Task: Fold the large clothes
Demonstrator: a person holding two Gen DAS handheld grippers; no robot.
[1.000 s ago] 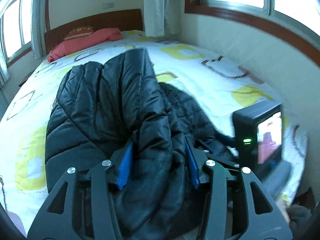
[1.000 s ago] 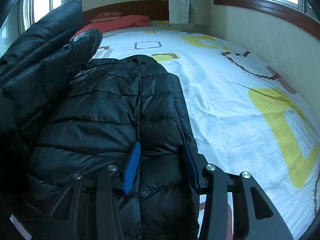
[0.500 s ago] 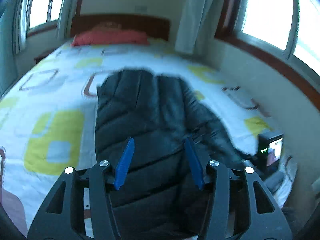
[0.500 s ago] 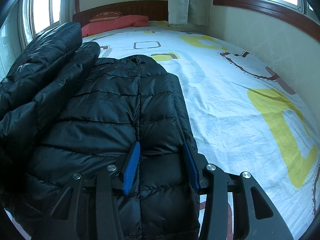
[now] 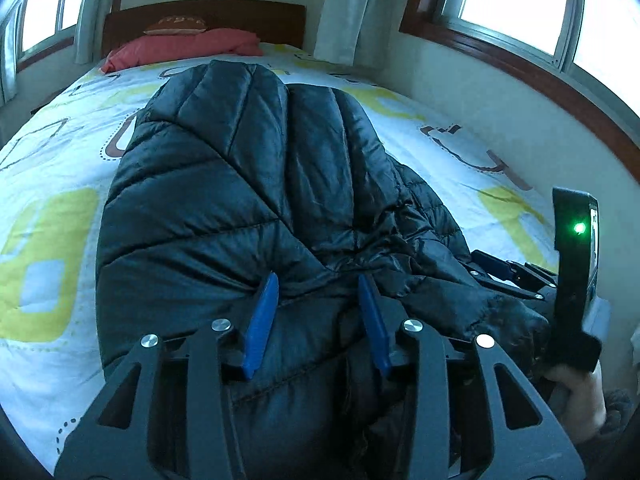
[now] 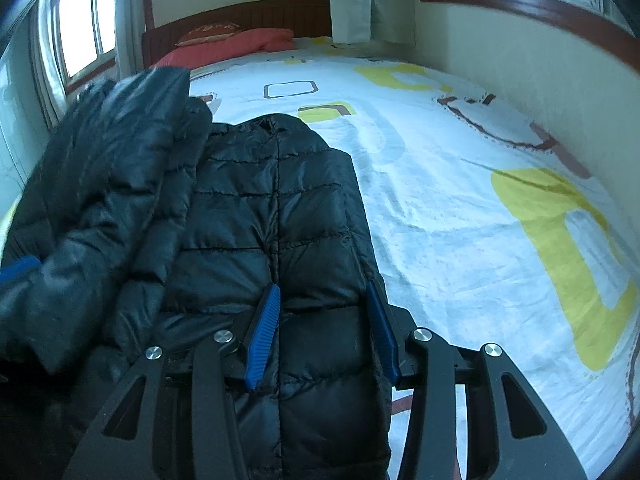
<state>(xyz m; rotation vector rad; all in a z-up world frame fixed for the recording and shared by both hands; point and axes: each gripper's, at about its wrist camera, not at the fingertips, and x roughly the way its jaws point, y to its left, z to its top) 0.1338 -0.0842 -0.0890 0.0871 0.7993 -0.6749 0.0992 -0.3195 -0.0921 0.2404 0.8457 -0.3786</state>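
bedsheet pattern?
White bedsheet with yellow-green and brown rounded-square outlines; clearest in the right wrist view.

Each hand-held gripper (image 5: pixel 316 316) has black triangular-cutout arms, silver screws and seemingly ribbed blue fingers (image 6: pixel 264 332).

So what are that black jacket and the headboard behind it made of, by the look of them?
The black jacket looks like a thin, slick synthetic shell, probably nylon or polyester, over soft filling: it has a sheen, and stitched lines divide it into puffy panels. The headboard looks like reddish-brown wood with a smooth finish; whether solid or veneer can't be told.
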